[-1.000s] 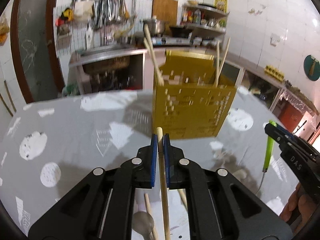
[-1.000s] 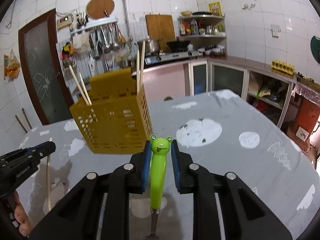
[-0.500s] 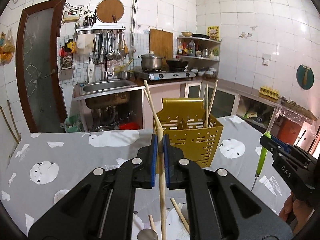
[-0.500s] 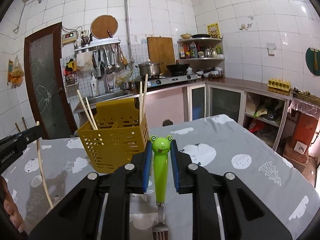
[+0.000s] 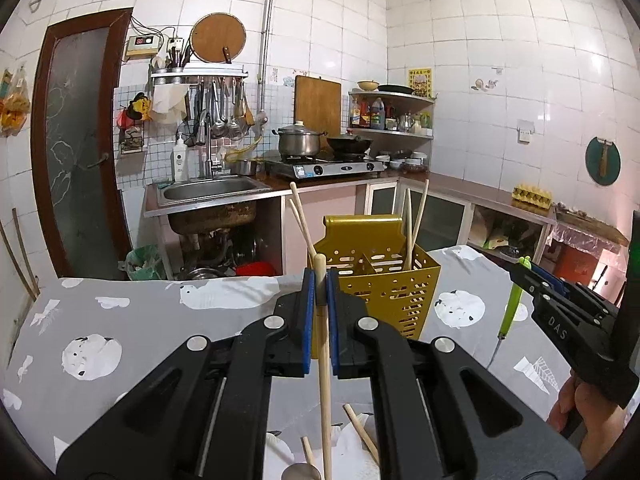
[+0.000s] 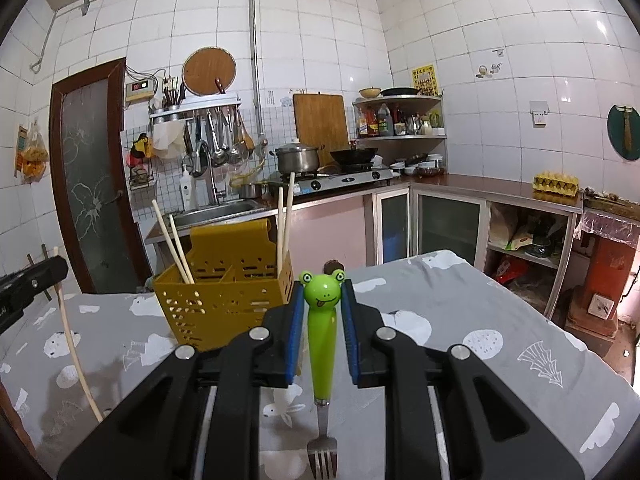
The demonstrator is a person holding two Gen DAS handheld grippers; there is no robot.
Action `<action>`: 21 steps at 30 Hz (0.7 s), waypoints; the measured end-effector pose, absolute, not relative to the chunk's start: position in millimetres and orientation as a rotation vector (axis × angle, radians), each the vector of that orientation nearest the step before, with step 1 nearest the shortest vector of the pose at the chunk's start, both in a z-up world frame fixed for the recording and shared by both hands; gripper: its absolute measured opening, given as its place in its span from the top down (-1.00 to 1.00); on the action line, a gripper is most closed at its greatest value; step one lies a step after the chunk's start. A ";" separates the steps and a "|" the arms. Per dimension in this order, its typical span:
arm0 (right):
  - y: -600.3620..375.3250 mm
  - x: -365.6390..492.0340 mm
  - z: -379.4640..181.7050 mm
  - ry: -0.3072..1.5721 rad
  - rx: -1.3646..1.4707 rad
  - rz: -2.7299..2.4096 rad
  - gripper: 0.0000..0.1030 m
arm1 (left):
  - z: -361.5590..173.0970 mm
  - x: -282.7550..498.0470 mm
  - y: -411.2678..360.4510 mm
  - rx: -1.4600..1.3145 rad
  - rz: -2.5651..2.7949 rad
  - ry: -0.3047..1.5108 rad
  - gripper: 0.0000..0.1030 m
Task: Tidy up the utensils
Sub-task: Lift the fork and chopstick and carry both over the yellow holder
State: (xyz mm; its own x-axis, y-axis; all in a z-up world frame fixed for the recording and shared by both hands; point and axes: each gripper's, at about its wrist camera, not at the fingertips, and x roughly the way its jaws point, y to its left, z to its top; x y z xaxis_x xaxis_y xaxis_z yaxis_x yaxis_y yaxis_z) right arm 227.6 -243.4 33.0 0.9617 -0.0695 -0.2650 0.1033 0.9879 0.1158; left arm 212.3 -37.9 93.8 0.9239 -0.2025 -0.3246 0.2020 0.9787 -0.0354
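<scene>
A yellow perforated utensil holder (image 5: 384,280) (image 6: 224,292) stands on the grey table, with two chopsticks (image 6: 176,244) at one end and two more (image 6: 285,224) at the other. My left gripper (image 5: 319,292) is shut on a wooden chopstick (image 5: 324,380) that hangs down, in front of the holder. My right gripper (image 6: 322,300) is shut on a green frog-handled fork (image 6: 321,344), tines down, right of the holder. The fork also shows in the left wrist view (image 5: 512,304).
More wooden sticks (image 5: 360,432) and a metal spoon bowl (image 5: 300,472) lie on the grey patterned tablecloth (image 5: 120,328) below my left gripper. Sink, stove and counters stand beyond the table's far edge.
Both grippers have risen and tilted up, lifting the chopstick and the fork off the table. The holder now appears lower and farther in both views.
</scene>
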 end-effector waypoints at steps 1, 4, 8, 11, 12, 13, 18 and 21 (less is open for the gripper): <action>-242.1 227.3 34.4 0.261 0.125 -0.084 0.63 | 94.5 212.4 -36.6 -0.003 -0.207 0.332 0.90; -239.0 229.4 37.3 0.258 0.113 -0.081 0.63 | 97.4 212.4 -35.0 -0.006 -0.206 0.328 0.90; -239.0 231.7 39.6 0.260 0.124 -0.072 0.63 | 102.8 213.1 -33.7 -0.012 -0.203 0.315 0.91; -237.9 233.3 41.7 0.259 0.127 -0.065 0.63 | 106.1 215.1 -34.0 -0.013 -0.202 0.308 0.91; -237.6 233.0 42.4 0.256 0.126 -0.065 0.63 | 107.1 216.0 -34.7 -0.013 -0.202 0.308 0.91; -237.1 233.4 43.0 0.255 0.124 -0.063 0.63 | 107.8 217.1 -34.7 -0.014 -0.202 0.308 0.91; -232.5 235.4 48.8 0.248 0.114 -0.051 0.63 | 112.8 219.7 -36.1 -0.018 -0.205 0.299 0.91; -231.1 237.2 50.5 0.248 0.115 -0.045 0.63 | 116.4 220.3 -36.9 -0.017 -0.208 0.291 0.91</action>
